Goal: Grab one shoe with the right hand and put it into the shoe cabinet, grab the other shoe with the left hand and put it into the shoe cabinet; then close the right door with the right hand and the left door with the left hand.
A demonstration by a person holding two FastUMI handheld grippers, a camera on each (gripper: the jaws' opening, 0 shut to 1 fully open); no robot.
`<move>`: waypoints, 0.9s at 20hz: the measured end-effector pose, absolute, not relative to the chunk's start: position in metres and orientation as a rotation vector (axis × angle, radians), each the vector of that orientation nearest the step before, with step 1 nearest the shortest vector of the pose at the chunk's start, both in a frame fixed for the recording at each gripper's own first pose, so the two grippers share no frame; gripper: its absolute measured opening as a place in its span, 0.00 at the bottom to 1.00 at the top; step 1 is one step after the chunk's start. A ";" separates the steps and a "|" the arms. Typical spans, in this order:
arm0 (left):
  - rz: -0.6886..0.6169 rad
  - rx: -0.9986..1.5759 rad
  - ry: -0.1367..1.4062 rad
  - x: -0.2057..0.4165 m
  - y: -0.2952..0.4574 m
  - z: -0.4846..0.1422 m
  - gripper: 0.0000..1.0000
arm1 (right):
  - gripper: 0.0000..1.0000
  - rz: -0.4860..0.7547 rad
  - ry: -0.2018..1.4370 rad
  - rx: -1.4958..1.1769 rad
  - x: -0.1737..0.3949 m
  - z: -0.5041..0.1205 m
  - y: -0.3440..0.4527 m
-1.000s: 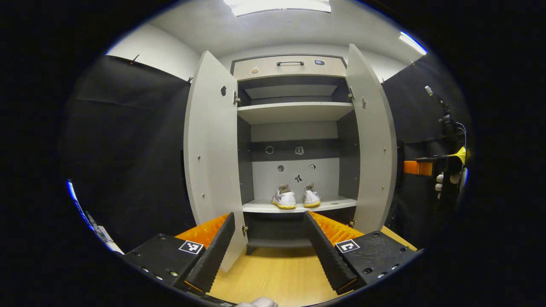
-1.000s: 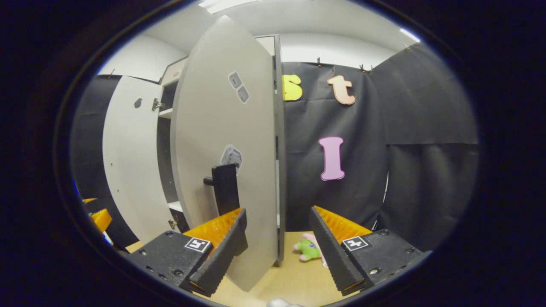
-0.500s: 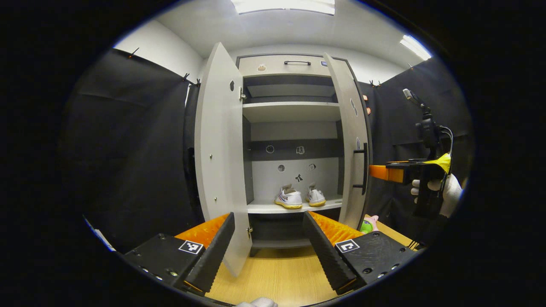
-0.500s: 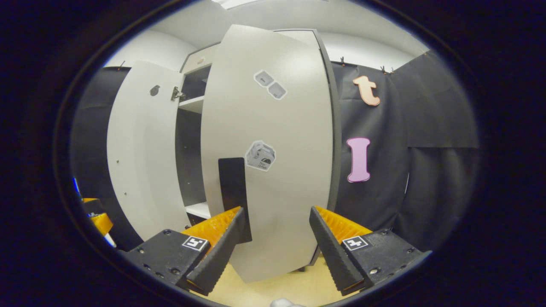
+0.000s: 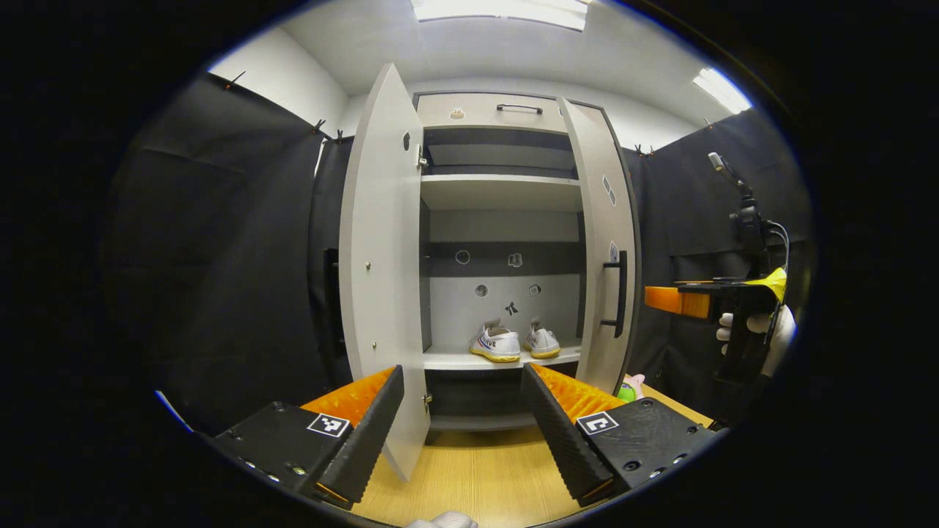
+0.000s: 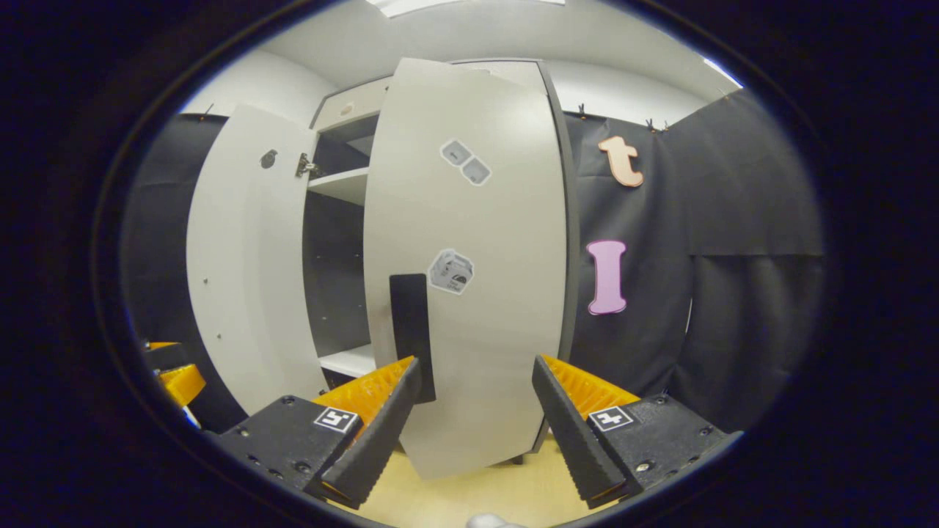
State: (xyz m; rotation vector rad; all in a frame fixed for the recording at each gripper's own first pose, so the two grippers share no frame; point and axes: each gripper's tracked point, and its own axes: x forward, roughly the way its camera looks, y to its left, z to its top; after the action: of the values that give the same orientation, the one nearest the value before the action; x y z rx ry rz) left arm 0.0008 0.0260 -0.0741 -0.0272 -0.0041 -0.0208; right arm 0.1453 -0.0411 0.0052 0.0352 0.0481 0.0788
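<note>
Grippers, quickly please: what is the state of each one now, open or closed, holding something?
Left gripper: open, holding nothing, pointed at the cabinet opening.
Right gripper: open, holding nothing, facing the right door.

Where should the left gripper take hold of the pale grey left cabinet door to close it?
Probably by the pale grey left cabinet door's free vertical edge, approached from the outer face. It stands wide open and edge-on, and its handle sits hidden behind it.
</note>
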 end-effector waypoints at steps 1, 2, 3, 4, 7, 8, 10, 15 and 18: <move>-0.025 -0.029 -0.003 0.000 0.027 -0.074 0.96 | 0.99 0.075 0.052 0.026 0.141 0.004 -0.042; -0.029 -0.030 -0.005 0.000 0.029 -0.074 0.96 | 0.99 0.067 0.059 0.019 0.137 0.000 -0.042; -0.031 -0.032 -0.005 -0.001 0.030 -0.075 0.96 | 0.99 0.064 0.066 0.017 0.133 -0.004 -0.043; -0.033 -0.032 -0.005 -0.001 0.034 -0.074 0.96 | 0.99 0.058 0.075 0.015 0.128 -0.008 -0.042; -0.031 -0.031 -0.005 -0.003 0.046 -0.074 0.96 | 0.96 0.042 0.105 0.005 0.112 -0.025 -0.041; -0.025 -0.029 -0.002 -0.004 0.053 -0.075 0.96 | 0.96 0.034 0.121 0.000 0.108 -0.032 -0.039; -0.010 -0.019 -0.001 -0.002 0.071 -0.075 0.96 | 0.99 0.032 0.143 0.000 0.098 -0.045 -0.033; 0.065 0.013 -0.020 0.003 0.131 -0.068 0.96 | 0.99 0.021 0.192 0.012 0.073 -0.073 -0.016; 0.134 0.039 -0.038 0.012 0.175 -0.062 0.96 | 0.99 0.013 0.207 0.012 0.062 -0.080 -0.007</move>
State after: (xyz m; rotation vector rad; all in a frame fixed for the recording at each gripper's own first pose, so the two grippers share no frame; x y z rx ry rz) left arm 0.0123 0.1750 -0.0617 0.0393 -0.0385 0.1340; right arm 0.0622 -0.0066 -0.0801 0.0118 0.2074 0.0130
